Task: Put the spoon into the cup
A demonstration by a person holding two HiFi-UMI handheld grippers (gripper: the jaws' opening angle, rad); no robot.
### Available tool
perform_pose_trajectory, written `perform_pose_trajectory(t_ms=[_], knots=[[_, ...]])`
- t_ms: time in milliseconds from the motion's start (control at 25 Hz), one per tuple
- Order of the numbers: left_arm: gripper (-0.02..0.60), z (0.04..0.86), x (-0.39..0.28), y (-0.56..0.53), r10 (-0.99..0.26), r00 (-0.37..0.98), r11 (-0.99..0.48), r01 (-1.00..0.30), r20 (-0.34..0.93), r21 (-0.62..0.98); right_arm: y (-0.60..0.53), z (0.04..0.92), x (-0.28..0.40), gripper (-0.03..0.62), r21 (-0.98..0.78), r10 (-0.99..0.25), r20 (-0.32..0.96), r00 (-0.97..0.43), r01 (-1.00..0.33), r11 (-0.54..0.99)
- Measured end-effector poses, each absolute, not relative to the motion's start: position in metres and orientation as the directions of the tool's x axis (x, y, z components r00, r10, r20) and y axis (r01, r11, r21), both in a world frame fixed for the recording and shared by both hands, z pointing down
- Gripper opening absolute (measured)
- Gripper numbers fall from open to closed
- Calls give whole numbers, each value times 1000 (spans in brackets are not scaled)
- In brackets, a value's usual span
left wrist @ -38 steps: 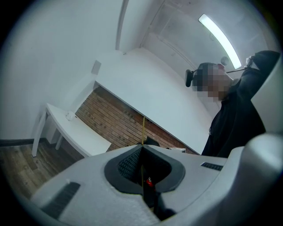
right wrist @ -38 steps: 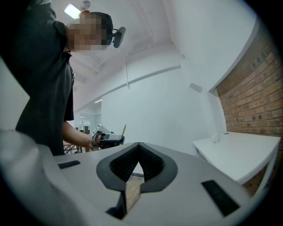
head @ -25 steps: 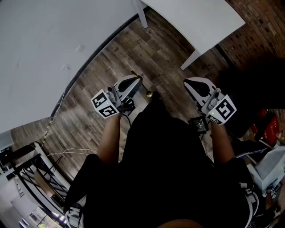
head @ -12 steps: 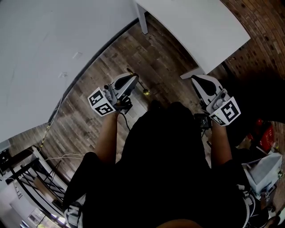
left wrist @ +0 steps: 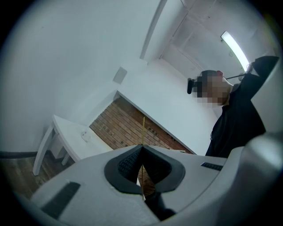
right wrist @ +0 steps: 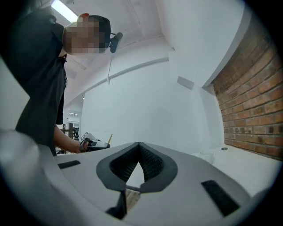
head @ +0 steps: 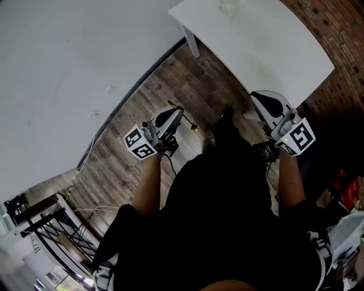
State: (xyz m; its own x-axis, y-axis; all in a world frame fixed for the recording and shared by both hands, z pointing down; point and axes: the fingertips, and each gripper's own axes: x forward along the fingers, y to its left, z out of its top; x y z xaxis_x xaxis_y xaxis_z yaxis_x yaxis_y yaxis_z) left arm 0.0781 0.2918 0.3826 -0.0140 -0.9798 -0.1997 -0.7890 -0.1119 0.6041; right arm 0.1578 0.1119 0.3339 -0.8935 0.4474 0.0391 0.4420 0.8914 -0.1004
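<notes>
Lab room: brick wall (head: 340,25), white table (head: 259,42)

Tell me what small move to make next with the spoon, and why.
Probably step toward the white table and carry the left tongs forward. They are shut on the spoon, but the cup stands on the table well ahead of them. The right tongs are shut and empty.

A white rectangular table (head: 267,40) stands on a floor of grey-brown wooden planks (head: 187,85). A small clear cup (head: 228,7) rests on the tabletop, toward the table's end with the white leg (head: 193,45). A thin pale cable (head: 83,163) lies on the floor, well left of the table
</notes>
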Motion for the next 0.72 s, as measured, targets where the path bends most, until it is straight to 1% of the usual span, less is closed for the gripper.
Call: perform_pose_trajectory(t_ms=[160,400,600,720], knots=[[15,377,35,255,-987,7,-103,-795,-160,597,75,324,108,6,-92,447,-4,-894,446,890],[15,345,-24,186,-984,62,-144,-818,-164,557,24,315,61,6,-110,452,-26,-892,452,885],[15,335,-51,138,-979,138,-198,-821,-150,536,-7,304,45,6,-106,423,-68,-904,428,898],[15,336,-69,112,-972,189,-236,-813,-143,532,-23,311,39,6,-130,371,-53,-927,374,918]])
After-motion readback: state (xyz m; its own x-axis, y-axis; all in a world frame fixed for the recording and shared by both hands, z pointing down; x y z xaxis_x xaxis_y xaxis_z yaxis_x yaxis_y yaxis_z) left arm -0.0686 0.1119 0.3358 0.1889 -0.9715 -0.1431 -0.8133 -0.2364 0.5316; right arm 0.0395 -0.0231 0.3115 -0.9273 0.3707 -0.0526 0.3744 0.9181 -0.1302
